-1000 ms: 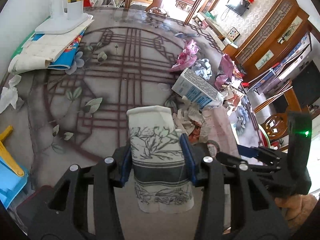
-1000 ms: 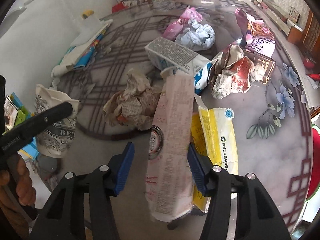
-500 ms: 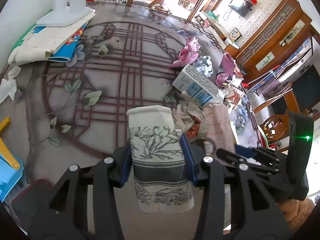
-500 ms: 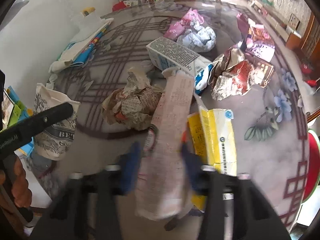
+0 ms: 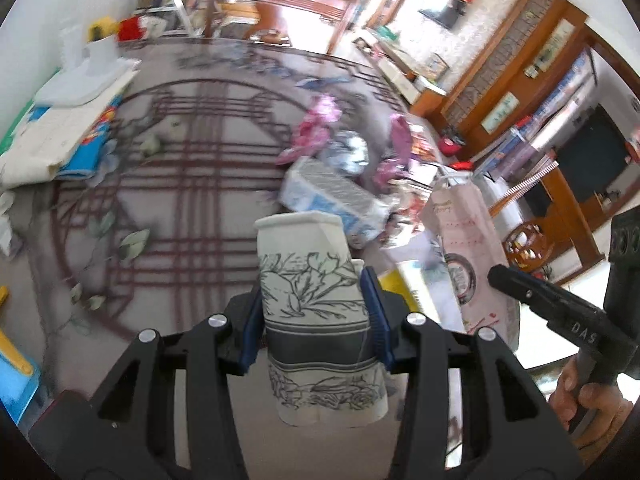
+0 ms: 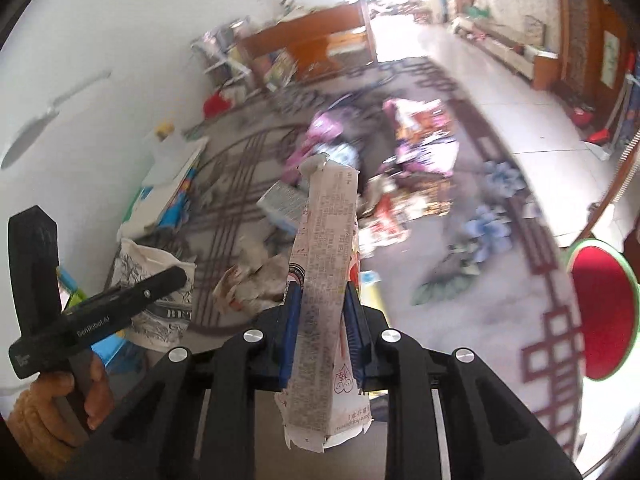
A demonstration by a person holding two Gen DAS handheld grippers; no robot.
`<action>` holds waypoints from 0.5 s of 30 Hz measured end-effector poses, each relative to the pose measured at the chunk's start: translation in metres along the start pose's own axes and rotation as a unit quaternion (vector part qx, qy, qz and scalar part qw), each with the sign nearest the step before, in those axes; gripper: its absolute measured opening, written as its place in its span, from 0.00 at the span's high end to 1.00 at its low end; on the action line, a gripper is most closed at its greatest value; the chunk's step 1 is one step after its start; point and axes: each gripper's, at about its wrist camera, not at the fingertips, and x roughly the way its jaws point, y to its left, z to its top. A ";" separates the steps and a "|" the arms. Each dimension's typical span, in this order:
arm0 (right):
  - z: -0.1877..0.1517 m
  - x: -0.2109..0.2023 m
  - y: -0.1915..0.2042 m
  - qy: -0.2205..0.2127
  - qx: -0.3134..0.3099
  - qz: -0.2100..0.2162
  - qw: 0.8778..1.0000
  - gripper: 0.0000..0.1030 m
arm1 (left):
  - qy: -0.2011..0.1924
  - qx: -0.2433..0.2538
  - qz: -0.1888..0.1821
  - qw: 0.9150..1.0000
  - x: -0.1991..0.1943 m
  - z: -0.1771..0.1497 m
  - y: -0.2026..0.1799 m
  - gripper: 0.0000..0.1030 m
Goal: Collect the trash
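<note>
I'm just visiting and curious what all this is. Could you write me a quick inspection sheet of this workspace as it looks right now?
Surface: round table with a dark red lattice and flower pattern.
Job's things: floral paper bag in the left gripper; flattened pink carton in the right gripper, lifted off the table.
Clutter: blue-and-white milk carton, pink wrappers, crumpled newspaper, yellow packet; stacked papers and books at the table's edge.
Grippers: left shut on the bag; right has just closed on the carton.
Cables: nothing seen.
Surroundings: wooden cabinets, wall television, red stool.
</note>
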 end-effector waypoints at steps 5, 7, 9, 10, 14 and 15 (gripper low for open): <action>-0.006 -0.033 -0.036 -0.029 0.035 -0.036 0.998 0.80 | 0.022 0.053 -0.028 0.998 0.026 0.011 -0.050 0.58; -0.008 -0.043 -0.058 -0.038 0.058 -0.046 0.997 0.80 | 0.031 0.071 -0.041 0.996 0.038 0.017 -0.074 0.58; -0.010 -0.054 -0.077 -0.046 0.073 -0.056 0.995 0.80 | 0.035 0.085 -0.048 0.995 0.047 0.021 -0.096 0.58; -0.011 -0.061 -0.090 -0.053 0.081 -0.062 0.993 0.80 | 0.037 0.095 -0.052 0.993 0.055 0.025 -0.112 0.58; -0.017 -0.084 -0.134 -0.066 0.115 -0.072 0.988 0.80 | 0.052 0.097 -0.064 0.992 0.077 0.032 -0.155 0.58; -0.018 -0.090 -0.143 -0.070 0.121 -0.075 0.987 0.80 | 0.054 0.101 -0.068 0.991 0.082 0.032 -0.166 0.58</action>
